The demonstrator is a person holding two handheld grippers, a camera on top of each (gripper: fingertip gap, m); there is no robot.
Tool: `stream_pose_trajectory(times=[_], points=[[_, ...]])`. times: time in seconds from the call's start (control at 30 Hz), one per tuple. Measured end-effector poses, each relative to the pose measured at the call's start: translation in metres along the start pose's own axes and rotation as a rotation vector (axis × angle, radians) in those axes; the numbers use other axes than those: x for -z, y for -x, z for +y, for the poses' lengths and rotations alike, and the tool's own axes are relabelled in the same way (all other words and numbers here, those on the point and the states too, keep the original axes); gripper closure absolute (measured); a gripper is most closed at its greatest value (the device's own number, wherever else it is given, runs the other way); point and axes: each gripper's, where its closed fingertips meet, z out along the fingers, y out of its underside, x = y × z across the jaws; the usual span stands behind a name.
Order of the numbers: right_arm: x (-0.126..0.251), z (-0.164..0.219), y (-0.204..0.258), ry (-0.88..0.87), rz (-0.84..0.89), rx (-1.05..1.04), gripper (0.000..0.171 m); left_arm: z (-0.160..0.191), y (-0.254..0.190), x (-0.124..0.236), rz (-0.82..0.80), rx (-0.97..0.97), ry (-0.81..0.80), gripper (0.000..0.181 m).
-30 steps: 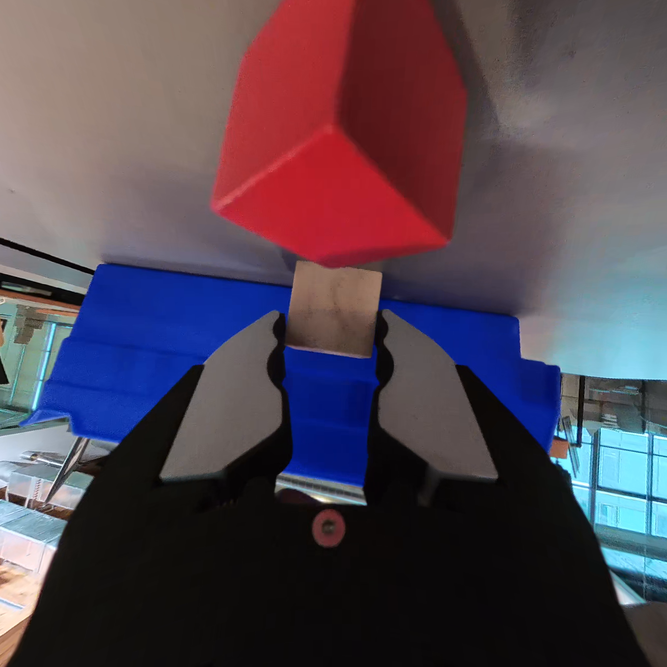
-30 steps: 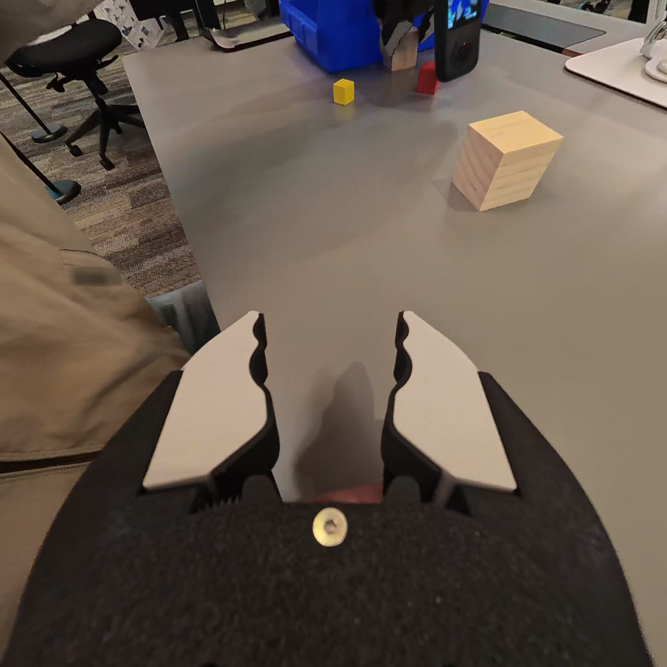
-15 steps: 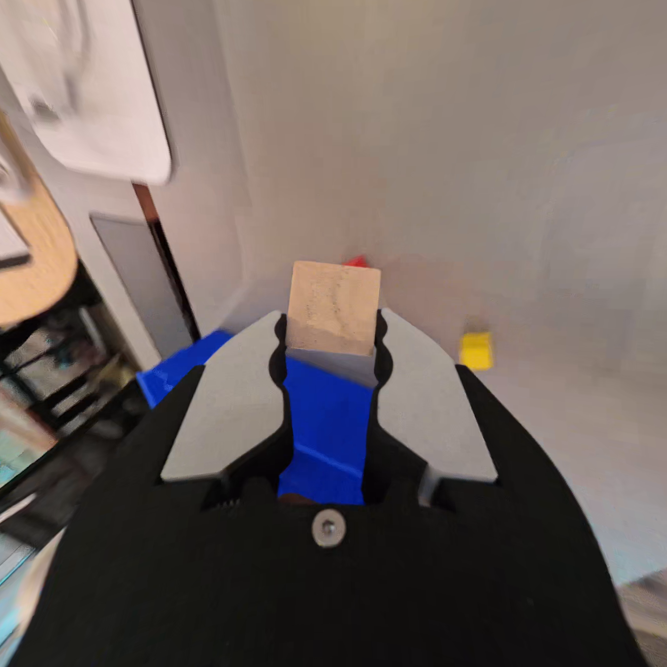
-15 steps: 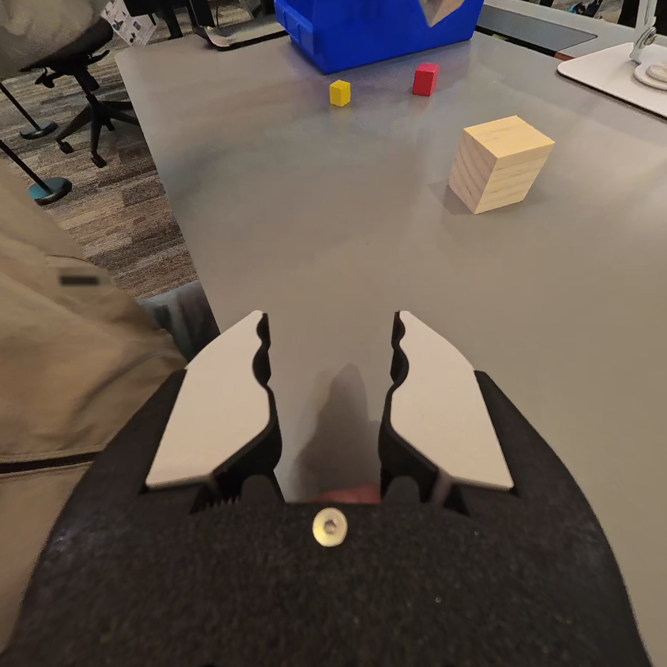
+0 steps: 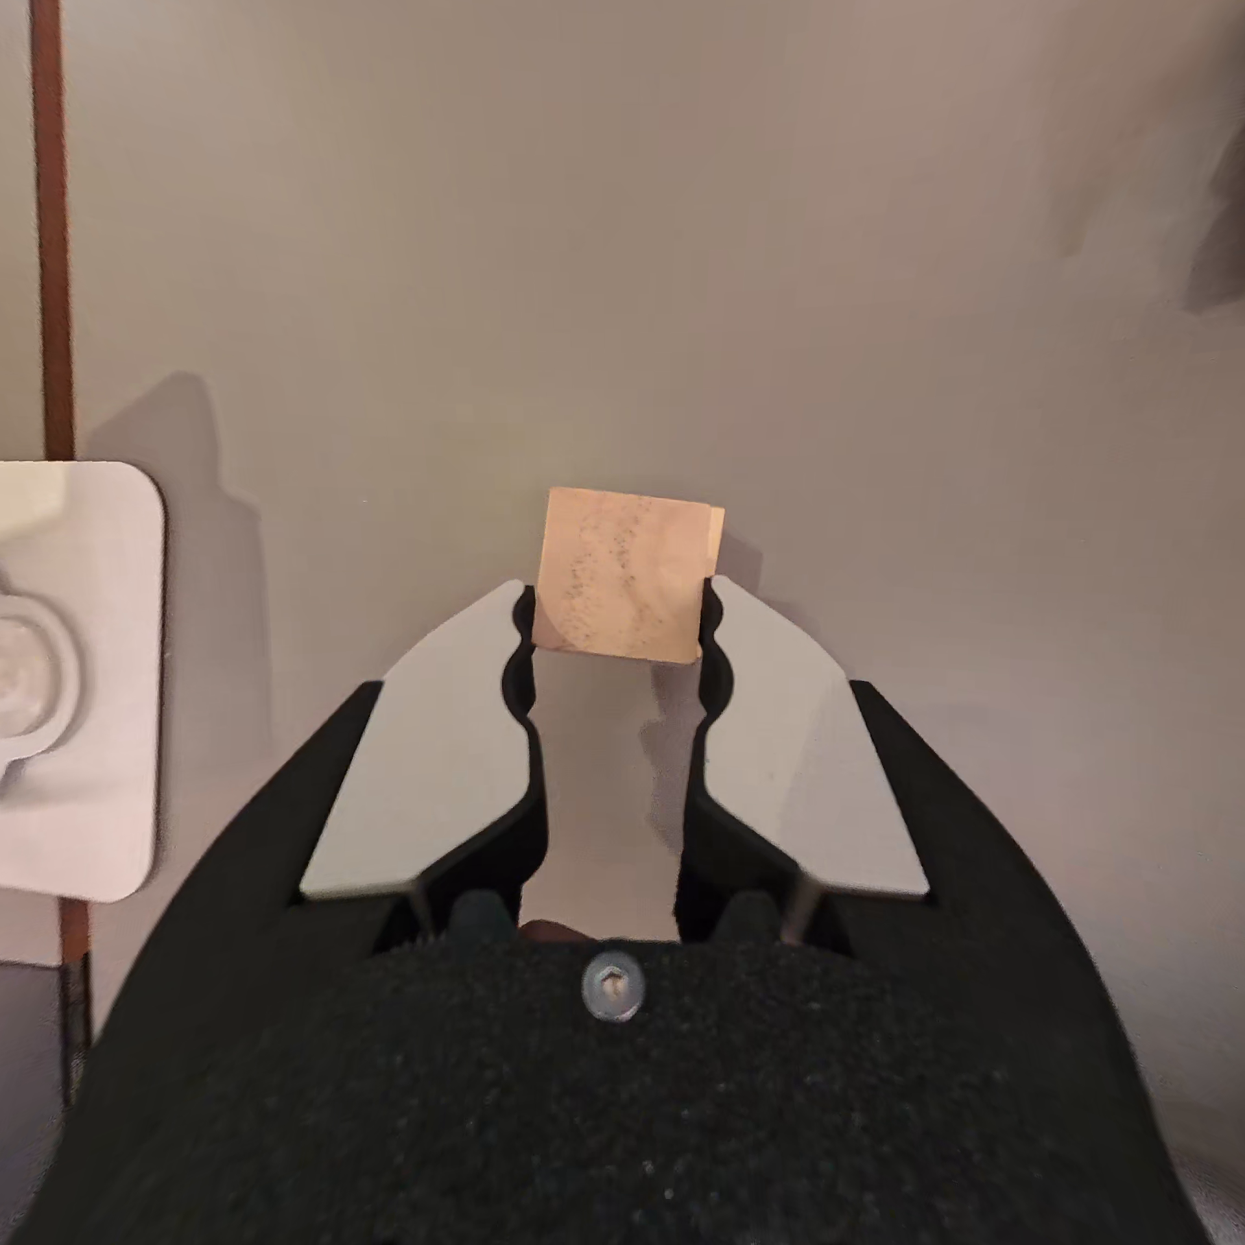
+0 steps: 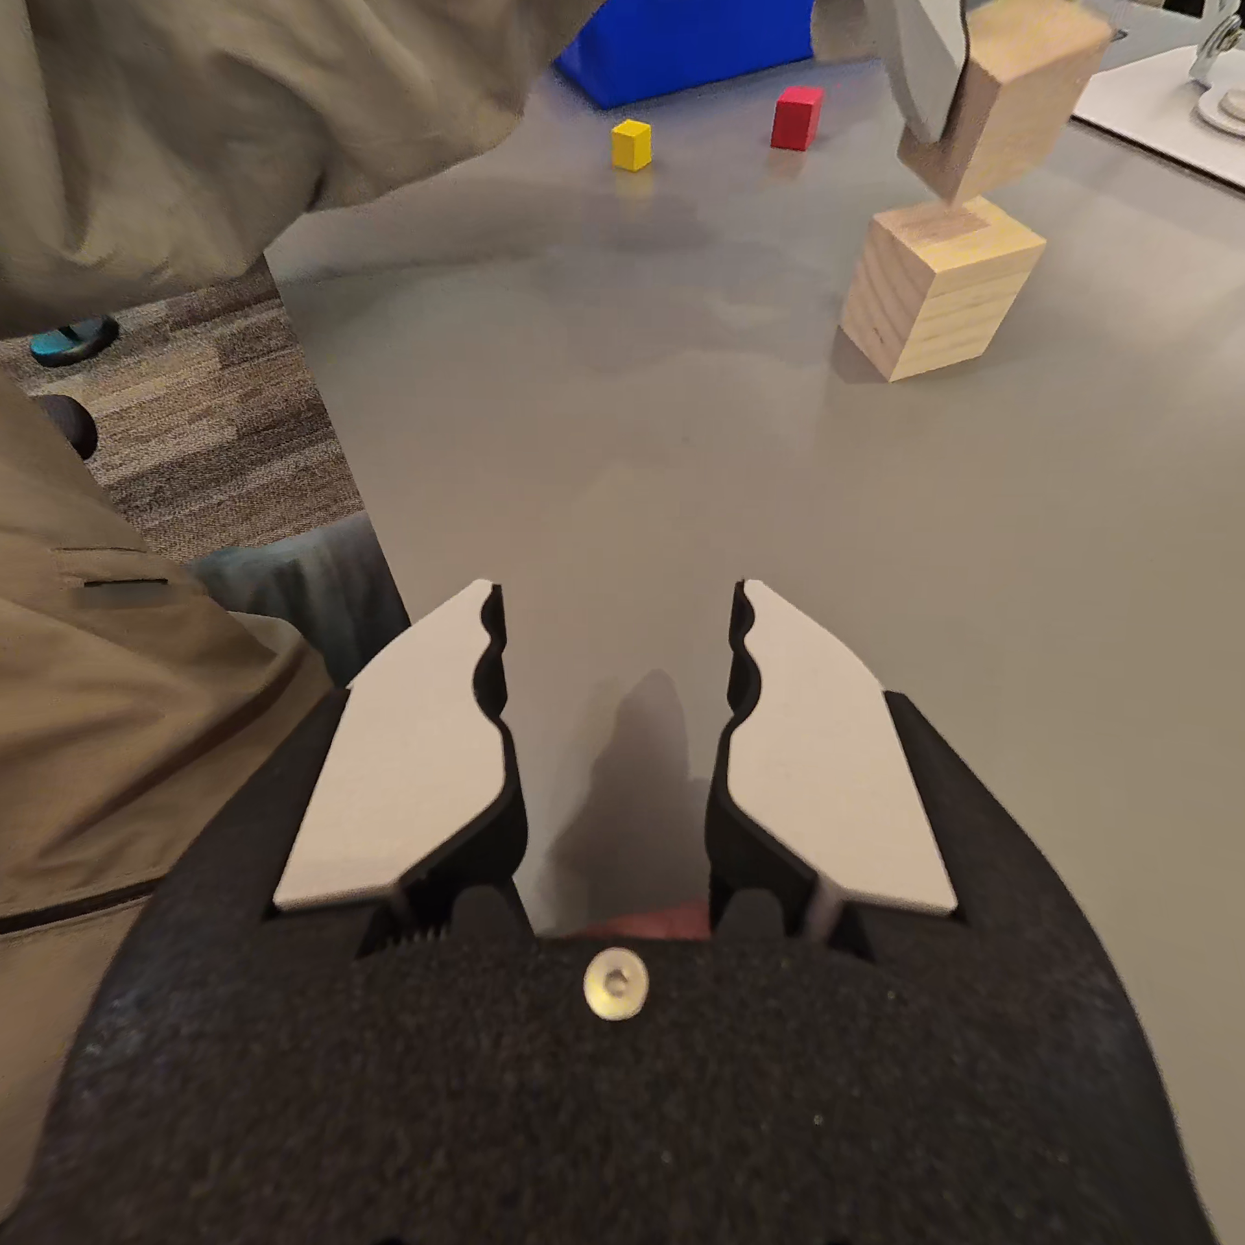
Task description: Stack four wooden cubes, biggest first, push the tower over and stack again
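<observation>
Left hand-held gripper (image 5: 618,593) clamps wooden cube (image 5: 623,579) above biggest cube (image 6: 940,296).

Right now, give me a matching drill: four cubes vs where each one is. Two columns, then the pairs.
Things:
1. big pale wooden cube
2. medium wooden cube
3. red cube
4. yellow cube

States:
A. held tilted in the left hand-held gripper, over another cube
B. resting on the table, directly under a held cube
C. loose on the table, nearest the blue bin
D. loose on the table, left of the red one

Pairs: 1-B, 2-A, 3-C, 4-D
</observation>
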Motion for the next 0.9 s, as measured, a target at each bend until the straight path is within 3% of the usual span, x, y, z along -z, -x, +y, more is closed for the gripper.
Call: stream_pose_trajectory(times=[0.4,0.5,0.57,0.67,0.77,0.9], points=[[-0.003,0.006,-0.003,0.017,-0.016,-0.022,0.108,-0.002,-0.004,-0.017,0.077,0.018,-0.055,0.134],[-0.001,0.006,-0.005,0.022,-0.003,-0.021,0.108,-0.001,-0.001,-0.016,0.066,0.054,-0.064,0.11],[0.0,0.006,-0.007,0.022,0.003,-0.022,0.108,-0.001,-0.002,-0.007,0.041,0.077,-0.091,0.109],[0.001,0.006,-0.008,0.015,0.006,-0.029,0.108,0.0,-0.007,0.025,-0.056,0.109,-0.171,0.112],[0.002,0.006,-0.009,0.01,0.004,-0.035,0.108,0.014,-0.009,0.071,-0.255,0.228,-0.283,0.115],[0.002,0.002,-0.007,0.002,0.002,-0.028,0.109,0.071,-0.011,0.111,-0.585,0.486,-0.335,0.118]])
